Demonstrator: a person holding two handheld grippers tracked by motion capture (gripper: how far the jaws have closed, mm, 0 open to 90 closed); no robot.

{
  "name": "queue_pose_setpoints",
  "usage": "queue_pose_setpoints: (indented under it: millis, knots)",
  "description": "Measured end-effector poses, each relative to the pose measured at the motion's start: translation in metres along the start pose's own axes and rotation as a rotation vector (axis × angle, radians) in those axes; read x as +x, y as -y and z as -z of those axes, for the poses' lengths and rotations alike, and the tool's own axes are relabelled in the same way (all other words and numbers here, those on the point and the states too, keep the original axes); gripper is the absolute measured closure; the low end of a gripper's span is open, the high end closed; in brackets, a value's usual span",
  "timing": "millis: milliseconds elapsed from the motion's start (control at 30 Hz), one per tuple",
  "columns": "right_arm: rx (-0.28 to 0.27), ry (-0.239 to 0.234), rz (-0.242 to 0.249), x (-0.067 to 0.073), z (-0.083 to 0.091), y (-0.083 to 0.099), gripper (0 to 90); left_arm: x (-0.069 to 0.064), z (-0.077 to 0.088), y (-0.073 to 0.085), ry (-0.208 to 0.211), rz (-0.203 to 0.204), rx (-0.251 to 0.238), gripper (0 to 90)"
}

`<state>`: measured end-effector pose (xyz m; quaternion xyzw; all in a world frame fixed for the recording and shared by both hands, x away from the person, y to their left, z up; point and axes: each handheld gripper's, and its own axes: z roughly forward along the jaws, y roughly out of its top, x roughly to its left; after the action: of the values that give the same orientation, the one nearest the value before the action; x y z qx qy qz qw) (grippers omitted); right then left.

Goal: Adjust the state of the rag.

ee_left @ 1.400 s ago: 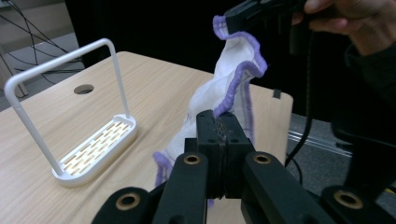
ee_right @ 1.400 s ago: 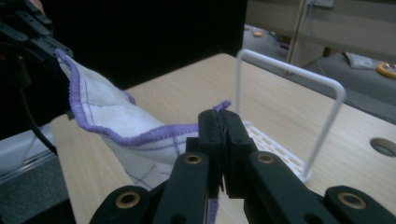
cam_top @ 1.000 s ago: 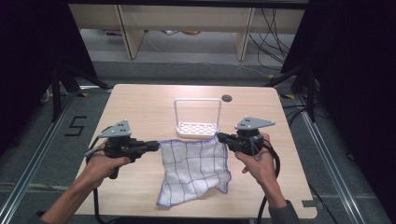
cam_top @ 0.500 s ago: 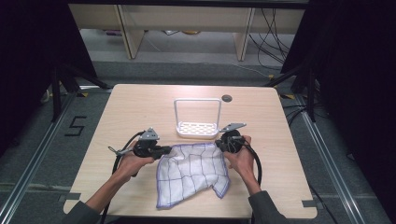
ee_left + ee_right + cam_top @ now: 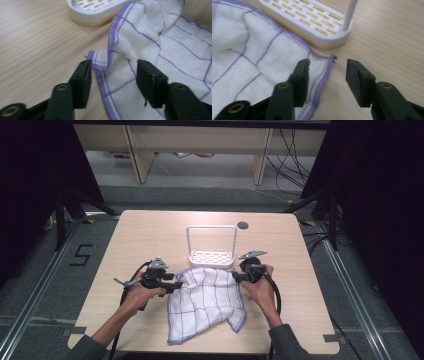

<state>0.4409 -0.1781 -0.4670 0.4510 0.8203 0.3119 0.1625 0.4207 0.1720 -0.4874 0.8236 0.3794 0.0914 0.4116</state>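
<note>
A white cloth (image 5: 205,302) with a purple grid and purple hem lies rumpled on the wooden table (image 5: 145,240). Its far edge touches a white slotted rack (image 5: 211,257) with a tall loop handle. My left gripper (image 5: 176,285) sits at the cloth's far left corner and my right gripper (image 5: 235,277) at the far right corner. In the left gripper view the jaws (image 5: 113,68) have just been opening; the cloth's (image 5: 162,32) folded corner lies loose between them. In the right gripper view the jaws (image 5: 327,66) have just been opening too, over the cloth's (image 5: 249,57) hemmed corner, unpinched.
The rack (image 5: 95,12) stands just beyond both grippers, its base (image 5: 312,22) close to the cloth corners. A round cable hole (image 5: 243,225) sits near the table's far edge. Cables trail from both grippers toward the person. Bare wood lies left and right of the cloth.
Both grippers came down and inward with the cloth's top corners, laying it on the table. Their jaws, shut on the corners before, now stand apart and the corners lie free.
</note>
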Motion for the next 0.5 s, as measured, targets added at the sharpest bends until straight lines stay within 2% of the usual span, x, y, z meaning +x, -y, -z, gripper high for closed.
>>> queue_pose_setpoints:
  millis: [33, 67, 100, 133, 200, 233, 267, 300, 333, 367, 433, 500]
  knots:
    - [-0.009, 0.004, 0.002, 0.000, 0.019, 0.006, 49.2, 0.000, 0.012, 0.005, 0.005, 0.020, -0.005, 37.8]
    - [-0.012, 0.000, -0.004, 0.001, 0.026, 0.010, 48.4, -0.002, 0.019, 0.008, -0.002, 0.037, -0.012, 35.9]
    - [-0.012, 0.000, -0.004, 0.001, 0.026, 0.010, 48.4, -0.002, 0.019, 0.008, -0.002, 0.037, -0.012, 34.4]
    - [-0.038, 0.001, 0.028, 0.000, 0.033, 0.016, 48.3, -0.005, 0.028, 0.014, 0.004, 0.049, -0.022, 34.4]
    - [-0.019, -0.027, 0.011, 0.008, 0.052, 0.031, 48.3, -0.011, 0.039, 0.023, 0.014, 0.034, -0.025, 34.3]
    - [-0.027, -0.039, 0.035, 0.011, 0.058, 0.039, 48.3, -0.016, 0.044, 0.027, 0.028, 0.035, -0.027, 34.3]
    - [-0.025, -0.065, 0.020, 0.016, 0.063, 0.046, 48.3, -0.022, 0.047, 0.032, 0.034, 0.046, -0.039, 34.4]
    - [-0.039, -0.079, 0.039, 0.019, 0.067, 0.054, 48.4, -0.027, 0.051, 0.037, 0.042, 0.039, -0.033, 34.3]
    - [-0.034, -0.090, 0.022, 0.024, 0.071, 0.060, 48.3, -0.032, 0.054, 0.041, 0.059, 0.036, -0.034, 34.4]
    - [-0.035, -0.104, 0.038, 0.027, 0.074, 0.067, 48.3, -0.038, 0.057, 0.046, 0.065, 0.040, -0.040, 34.4]
    - [-0.035, -0.123, 0.034, 0.034, 0.080, 0.077, 48.8, -0.051, 0.062, 0.057, 0.088, 0.043, -0.039, 34.3]
    - [-0.033, -0.152, 0.028, 0.048, 0.086, 0.087, 50.1, -0.061, 0.063, 0.067, 0.112, 0.043, -0.032, 33.8]
